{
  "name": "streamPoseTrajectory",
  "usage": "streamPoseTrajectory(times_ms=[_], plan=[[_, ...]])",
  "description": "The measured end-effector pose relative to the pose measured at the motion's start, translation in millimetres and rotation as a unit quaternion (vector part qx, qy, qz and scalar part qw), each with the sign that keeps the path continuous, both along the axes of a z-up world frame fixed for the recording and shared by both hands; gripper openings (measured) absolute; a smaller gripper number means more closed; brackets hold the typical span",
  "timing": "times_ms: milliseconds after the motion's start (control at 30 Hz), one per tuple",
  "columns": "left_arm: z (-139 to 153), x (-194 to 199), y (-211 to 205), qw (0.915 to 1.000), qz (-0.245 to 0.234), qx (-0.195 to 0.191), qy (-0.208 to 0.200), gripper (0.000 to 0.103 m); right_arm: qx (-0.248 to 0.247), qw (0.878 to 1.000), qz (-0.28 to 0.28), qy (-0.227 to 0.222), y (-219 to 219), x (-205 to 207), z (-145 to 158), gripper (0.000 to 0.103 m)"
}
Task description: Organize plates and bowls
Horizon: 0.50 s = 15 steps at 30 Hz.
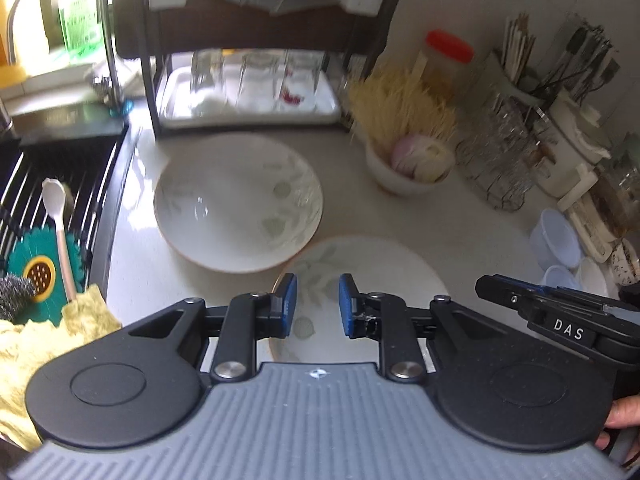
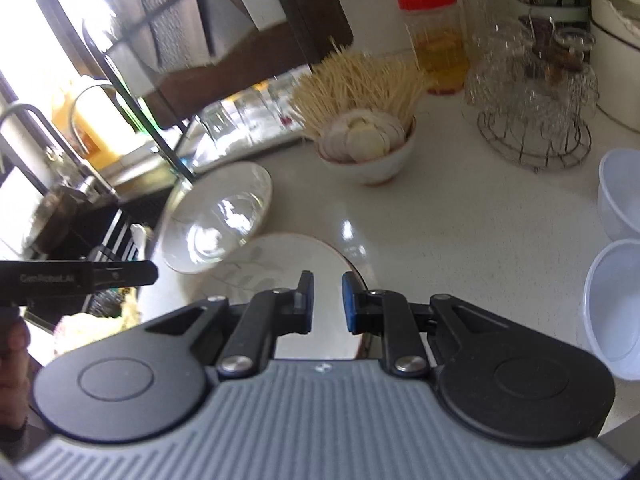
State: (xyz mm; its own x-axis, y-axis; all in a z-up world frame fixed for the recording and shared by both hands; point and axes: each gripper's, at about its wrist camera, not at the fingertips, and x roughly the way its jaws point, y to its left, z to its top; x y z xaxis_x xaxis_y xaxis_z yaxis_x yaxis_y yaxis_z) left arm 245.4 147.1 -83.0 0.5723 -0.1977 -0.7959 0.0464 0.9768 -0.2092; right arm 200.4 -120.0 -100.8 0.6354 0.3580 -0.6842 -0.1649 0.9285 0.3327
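I am looking down at a pale kitchen countertop (image 1: 400,216) beside a dark sink (image 1: 60,184) at the left of the left wrist view. A wide leaf-patterned bowl (image 1: 238,204) is sitting at the centre of that frame, and a matching flat plate (image 1: 372,272) is lying just below and right of it, its rim tucked against the bowl's. My left gripper (image 1: 318,306) is hanging above the plate's near edge, its blue pads standing slightly apart with nothing between them. A dark dish rack (image 1: 248,92) with upturned glasses is filling the upper centre, and a small bowl of toothpicks (image 1: 404,148) is standing to its right. The right gripper (image 1: 560,316) is poking in from the right edge.

Through the right wrist view, the same bowl (image 2: 218,220) is appearing left of centre, tilted by the lens, with the plate (image 2: 280,264) below it. My right gripper (image 2: 326,302) is hovering over the plate's right part, its jaws showing a narrow gap and clamping nothing. The toothpick bowl (image 2: 368,140) is sitting upper centre, a red-lidded jar (image 2: 434,36) behind it, and two translucent plastic tubs (image 2: 616,272) are resting at the right edge. The left gripper (image 2: 80,276) is entering from the left edge.
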Motion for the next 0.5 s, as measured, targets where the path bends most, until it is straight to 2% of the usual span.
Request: streamPoseTrajectory(times_ms=[200, 500], plan=[[32.1, -9.0, -6.3, 0.9992, -0.002, -0.001, -0.040, 0.032, 0.005, 0.999, 0.004, -0.043, 0.8, -11.8, 34.9, 0.019], [53.3, -29.4, -3.1, 0.9982, 0.009, -0.015, -0.058, 0.032, 0.009, 0.997, 0.022, -0.069, 5.2, -27.0, 61.7, 0.019]])
